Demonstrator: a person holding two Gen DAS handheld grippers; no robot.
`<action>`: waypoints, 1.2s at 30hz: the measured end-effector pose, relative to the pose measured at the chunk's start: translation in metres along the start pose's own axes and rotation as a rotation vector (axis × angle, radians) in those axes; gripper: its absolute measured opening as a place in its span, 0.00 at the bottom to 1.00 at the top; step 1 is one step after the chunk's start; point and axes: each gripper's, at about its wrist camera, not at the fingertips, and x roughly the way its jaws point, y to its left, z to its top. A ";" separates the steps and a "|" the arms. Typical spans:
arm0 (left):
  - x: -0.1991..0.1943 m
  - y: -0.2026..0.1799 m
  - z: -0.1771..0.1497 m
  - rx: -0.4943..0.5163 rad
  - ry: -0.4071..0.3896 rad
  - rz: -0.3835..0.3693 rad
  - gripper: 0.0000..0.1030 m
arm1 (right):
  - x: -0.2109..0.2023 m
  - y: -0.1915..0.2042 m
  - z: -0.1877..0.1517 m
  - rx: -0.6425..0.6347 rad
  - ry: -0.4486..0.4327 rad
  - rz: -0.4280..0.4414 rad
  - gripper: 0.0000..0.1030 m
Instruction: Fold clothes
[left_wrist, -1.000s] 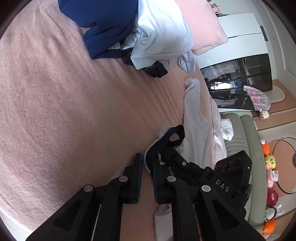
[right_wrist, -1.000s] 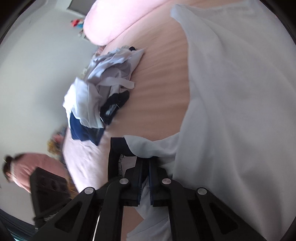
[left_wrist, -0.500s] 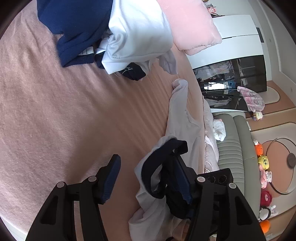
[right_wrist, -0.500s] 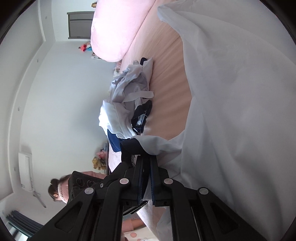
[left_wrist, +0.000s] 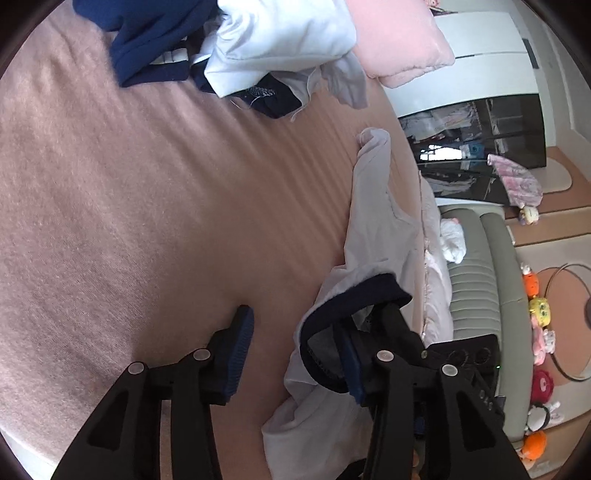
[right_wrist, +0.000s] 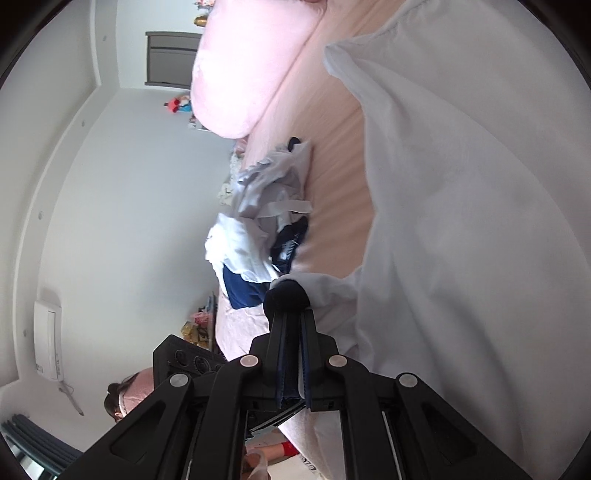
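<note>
There were two grippers and one white shirt with a dark blue trim. The shirt (left_wrist: 373, 229) lay long and crumpled near the right edge of the pink bed (left_wrist: 147, 206), with one end hanging over that edge. The left gripper (left_wrist: 295, 350) stood with its jaws apart, and they had just been closing a little. The shirt's dark blue cuff (left_wrist: 343, 306) was looped around one finger, and the other finger sat over bare sheet, so nothing was pinched between them. The right gripper (right_wrist: 291, 325) had its jaws pressed together on the dark blue trim of the shirt (right_wrist: 461, 221), and a dark knob of cloth stuck out past its tips. From there the white cloth spread wide across the right side of that view. One pile of clothes (left_wrist: 236, 48) sat at the far end of the bed, with white and dark blue pieces mixed up, too tangled to count. One pink pillow (left_wrist: 399, 40) lay just beside the pile. Between the pile and the left gripper the sheet was bare and wide. Past the bed's right edge stood one grey-green sofa (left_wrist: 476, 280) with a row of small toys (left_wrist: 539, 314) beside it.
</note>
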 end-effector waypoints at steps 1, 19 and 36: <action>0.000 0.001 0.000 -0.003 0.000 -0.011 0.46 | 0.001 -0.002 -0.001 0.008 0.004 -0.002 0.05; 0.004 -0.017 -0.003 0.095 -0.011 0.084 0.49 | 0.001 0.002 -0.002 -0.040 0.026 -0.067 0.09; -0.009 -0.057 -0.008 0.259 -0.032 0.158 0.46 | -0.023 0.016 -0.006 -0.111 -0.004 -0.133 0.44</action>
